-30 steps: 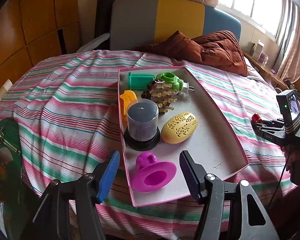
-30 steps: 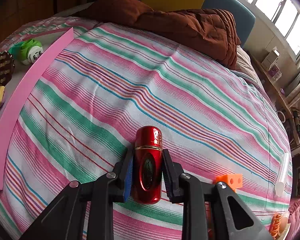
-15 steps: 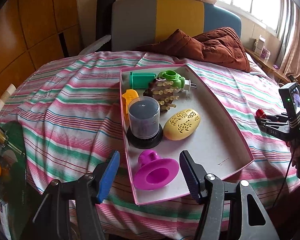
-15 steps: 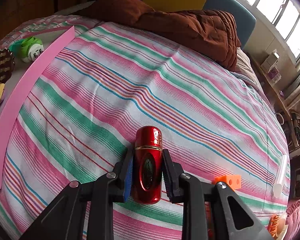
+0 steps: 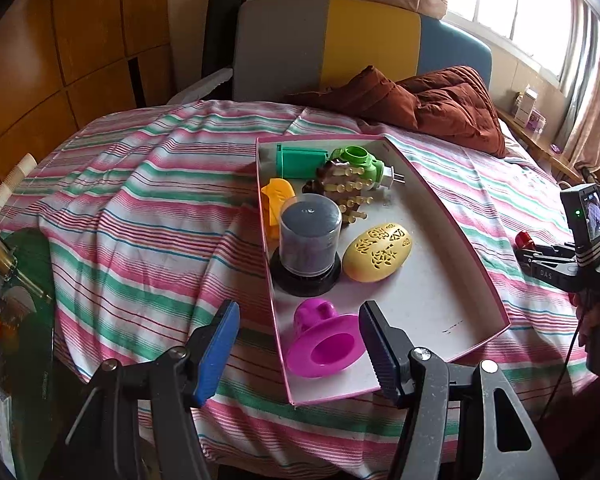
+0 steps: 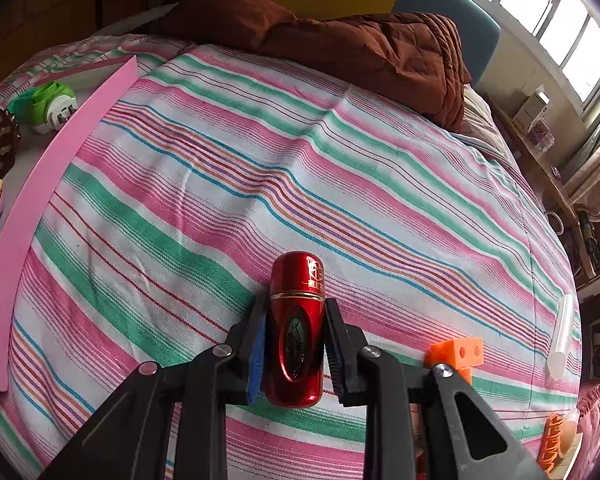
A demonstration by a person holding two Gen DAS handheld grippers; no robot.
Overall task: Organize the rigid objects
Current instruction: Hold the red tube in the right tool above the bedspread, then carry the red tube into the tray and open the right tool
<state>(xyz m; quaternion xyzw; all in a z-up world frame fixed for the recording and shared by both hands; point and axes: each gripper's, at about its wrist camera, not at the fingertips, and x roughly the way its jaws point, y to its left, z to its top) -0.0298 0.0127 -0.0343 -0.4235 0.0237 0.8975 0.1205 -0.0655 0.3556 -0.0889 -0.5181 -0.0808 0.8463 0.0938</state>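
On the striped bedspread (image 6: pixel 228 184), to the right of the pink-rimmed tray (image 5: pixel 452 216), we are holding a red metal canister (image 6: pixel 297 328) in the right gripper (image 6: pixel 296 344). Its two pads are pressing the canister's flanks below the gold band, and the rounded cap is pointing away from us, toward the brown quilt (image 6: pixel 360 44) at the far end of the bed. We cannot tell whether the canister is resting on the cloth or hanging just above it.

We are judging the canister to be stiff and fairly light, a glossy lacquered shell that will not give under the pads. That gloss is the worry: a smooth, rounded body is likely to slip or roll between flat pads if we tilt it quickly. Gripping across the straight middle section, as we are doing, looks like the best hold; the domed ends offer little to bite on.

The left gripper (image 5: pixel 300 344) is hovering with its jaws wide apart and nothing between them, over the near end of the tray, on either side of the magenta funnel-shaped piece (image 5: pixel 320 344). Beyond it in the tray are standing a disc spindle case (image 5: pixel 308 240), a yellow perforated oval (image 5: pixel 378 252) and a green plug-in device (image 5: pixel 360 164). The right half of the tray floor is looking bare, so we are seeing room there for the canister, laid on its side where it cannot topple.
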